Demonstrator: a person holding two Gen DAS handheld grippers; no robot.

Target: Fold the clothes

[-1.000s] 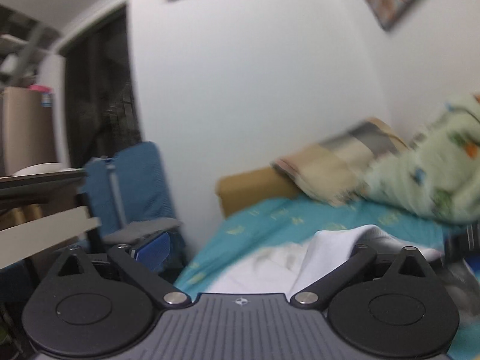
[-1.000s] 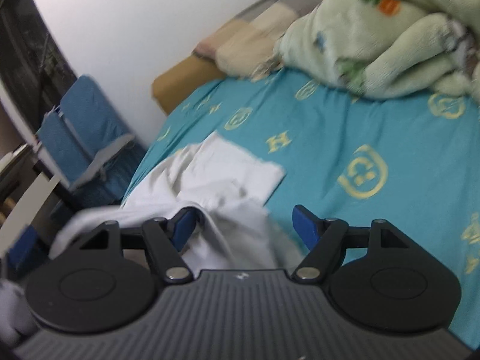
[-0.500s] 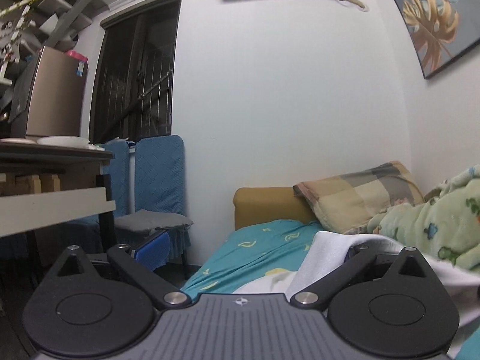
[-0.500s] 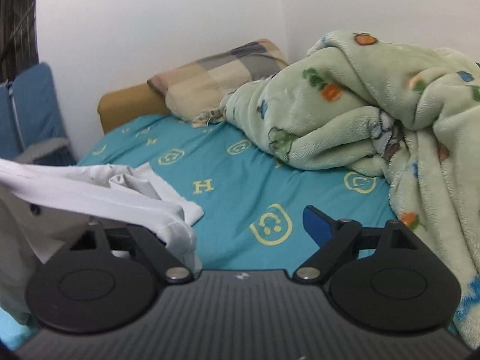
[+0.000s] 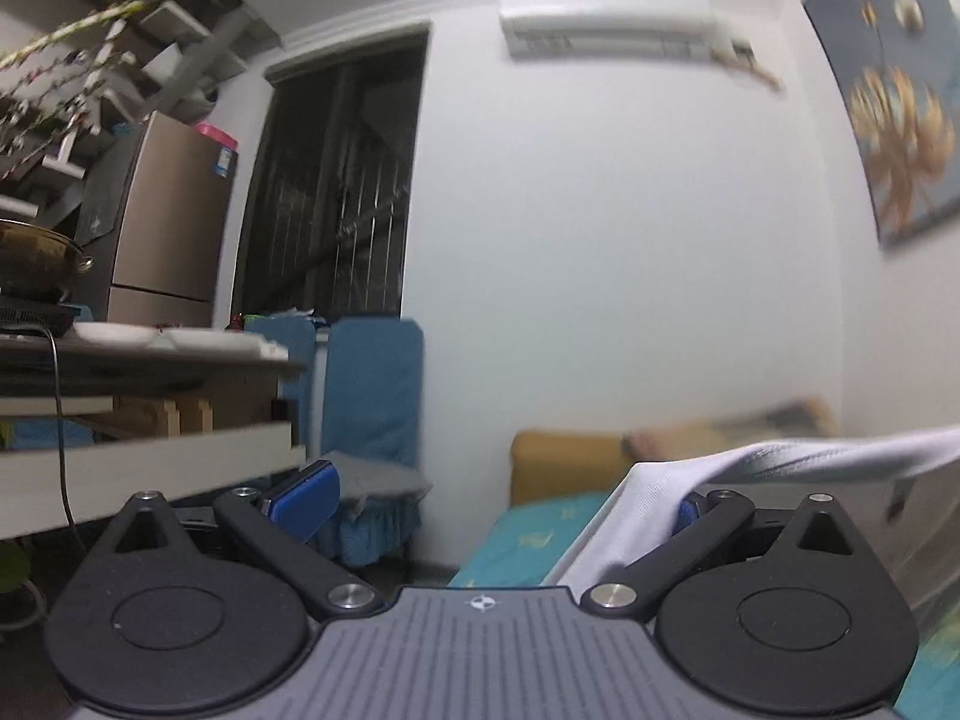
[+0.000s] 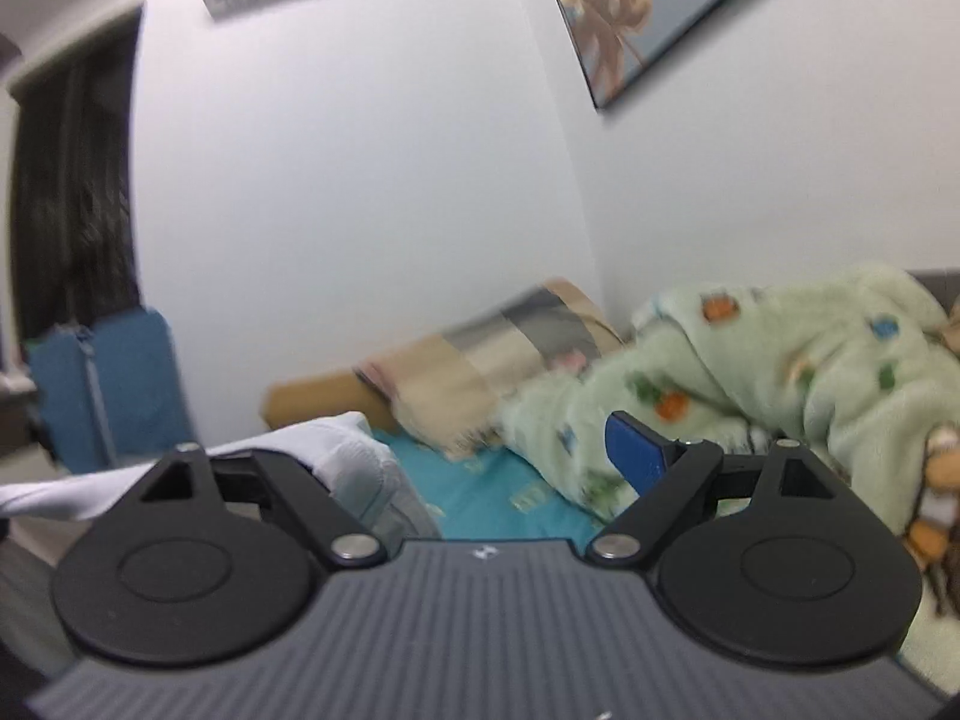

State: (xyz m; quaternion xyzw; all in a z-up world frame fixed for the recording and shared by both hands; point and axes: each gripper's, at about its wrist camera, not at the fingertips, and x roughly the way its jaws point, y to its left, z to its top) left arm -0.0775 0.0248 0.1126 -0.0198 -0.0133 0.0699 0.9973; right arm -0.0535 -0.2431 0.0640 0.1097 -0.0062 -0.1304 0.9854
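Observation:
A white garment [image 5: 780, 468] hangs stretched between my two grippers, raised above the bed. In the left wrist view it drapes over the right finger; the left blue pad [image 5: 303, 489] is bare. My left gripper [image 5: 498, 498] stands wide open with the cloth hooked on one finger. In the right wrist view the garment [image 6: 336, 450] covers the left finger, and the right blue pad [image 6: 633, 459] is bare. My right gripper [image 6: 492, 462] is also wide open, cloth hung on one finger.
A bed with a teal sheet [image 6: 486, 486], a checked pillow [image 6: 492, 354] and a green fleece blanket [image 6: 780, 366] lies ahead. Blue folding chairs [image 5: 372, 396] and a table [image 5: 150, 360] stand at the left by a dark door [image 5: 336, 192].
Both grippers have risen and tilted up, lifting the white garment off the bed. The views now show mostly the wall, air conditioner and picture.

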